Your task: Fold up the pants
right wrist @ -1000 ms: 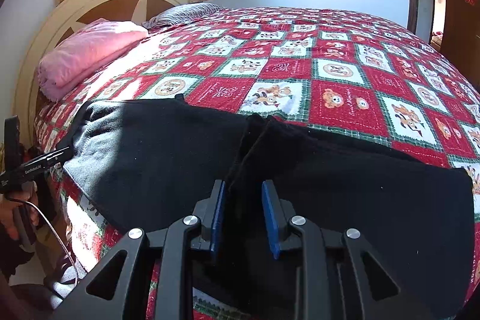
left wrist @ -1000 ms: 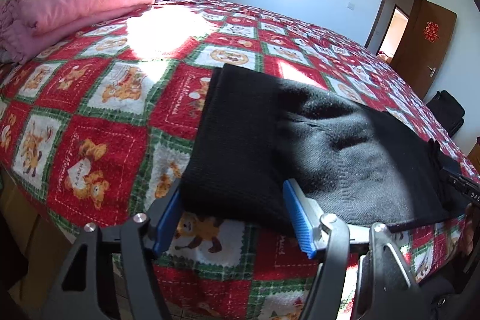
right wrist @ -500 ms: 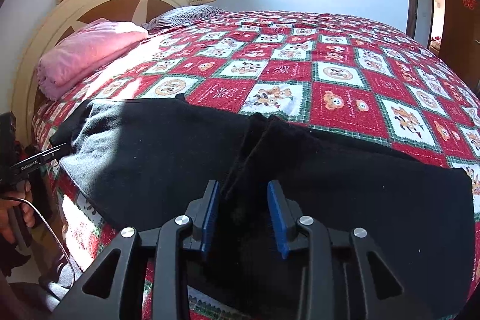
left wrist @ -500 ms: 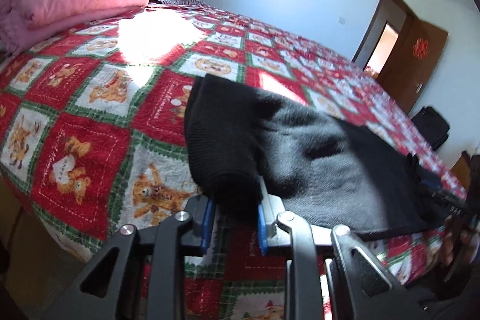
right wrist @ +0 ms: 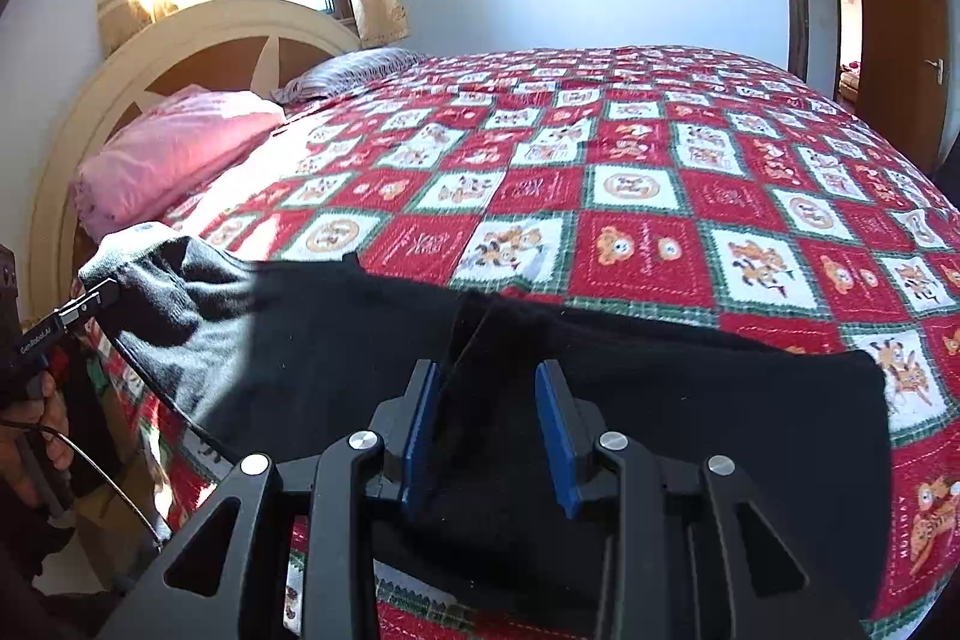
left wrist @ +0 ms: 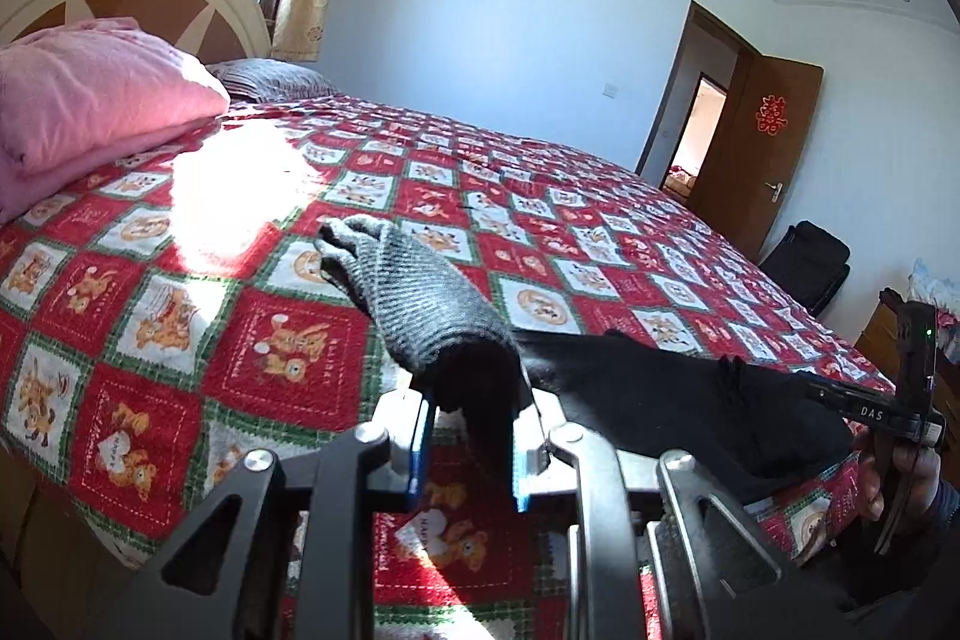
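Note:
The black knit pants [right wrist: 690, 400] lie along the near edge of the bed. My left gripper [left wrist: 468, 451] is shut on one end of the pants [left wrist: 432, 310] and holds it lifted, so the cloth drapes over the fingers. It also shows in the right wrist view [right wrist: 90, 301] at the far left, pinching that raised end. My right gripper [right wrist: 489, 430] sits over the middle of the pants with its blue pads apart and cloth bunched between them. The right gripper also shows in the left wrist view [left wrist: 864, 409] at the far right.
The bed carries a red, white and green bear-patterned quilt [right wrist: 630, 196]. A pink pillow [left wrist: 90, 100] lies by the cream headboard [right wrist: 198, 58]. A brown door [left wrist: 756, 148] stands open at the far right. A black bag [left wrist: 810, 268] sits beside the bed.
My left gripper shut on the pants end and lifted it up and inward. My right gripper's pads spread wider over the pants' middle.

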`<state>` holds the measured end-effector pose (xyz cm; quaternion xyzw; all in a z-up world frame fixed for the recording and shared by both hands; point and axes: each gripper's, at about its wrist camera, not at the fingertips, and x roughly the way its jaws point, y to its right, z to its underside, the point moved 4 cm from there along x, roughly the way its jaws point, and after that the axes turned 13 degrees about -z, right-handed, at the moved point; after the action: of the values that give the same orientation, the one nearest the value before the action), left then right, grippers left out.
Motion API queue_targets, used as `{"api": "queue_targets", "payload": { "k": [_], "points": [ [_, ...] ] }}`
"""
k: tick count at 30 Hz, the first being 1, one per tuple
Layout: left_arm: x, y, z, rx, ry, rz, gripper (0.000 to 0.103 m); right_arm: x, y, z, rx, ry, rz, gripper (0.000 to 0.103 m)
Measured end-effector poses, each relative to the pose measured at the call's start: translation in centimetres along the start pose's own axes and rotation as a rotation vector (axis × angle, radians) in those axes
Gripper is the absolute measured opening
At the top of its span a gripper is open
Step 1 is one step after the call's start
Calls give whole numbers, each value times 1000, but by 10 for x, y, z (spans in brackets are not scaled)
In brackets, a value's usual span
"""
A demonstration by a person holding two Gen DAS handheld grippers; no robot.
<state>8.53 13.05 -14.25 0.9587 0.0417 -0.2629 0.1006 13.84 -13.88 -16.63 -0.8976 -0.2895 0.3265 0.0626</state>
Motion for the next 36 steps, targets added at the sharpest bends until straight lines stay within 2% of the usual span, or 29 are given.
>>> {"api": "queue_targets", "payload": {
  "k": [7,8,17,23,30,36],
  "points": [
    [-8,29,-12,35,31,73,20,-28,19,-1,63,28,4,36],
    [-10,36,-14,44,37,82,18,-31,23,-1,71,29,6,36],
    [-22,102,-34,123,86,200,18,-63,53,5,116,35,40,36],
    [-21,146,-38,181,87,262,17,-76,69,12,138,32,43,36],
    [-30,192,-42,242,89,328,17,-81,95,11,236,57,32,36],
    [-21,233,-33,304,45,391,17,-88,107,10,280,84,33,36]
  ]
}}
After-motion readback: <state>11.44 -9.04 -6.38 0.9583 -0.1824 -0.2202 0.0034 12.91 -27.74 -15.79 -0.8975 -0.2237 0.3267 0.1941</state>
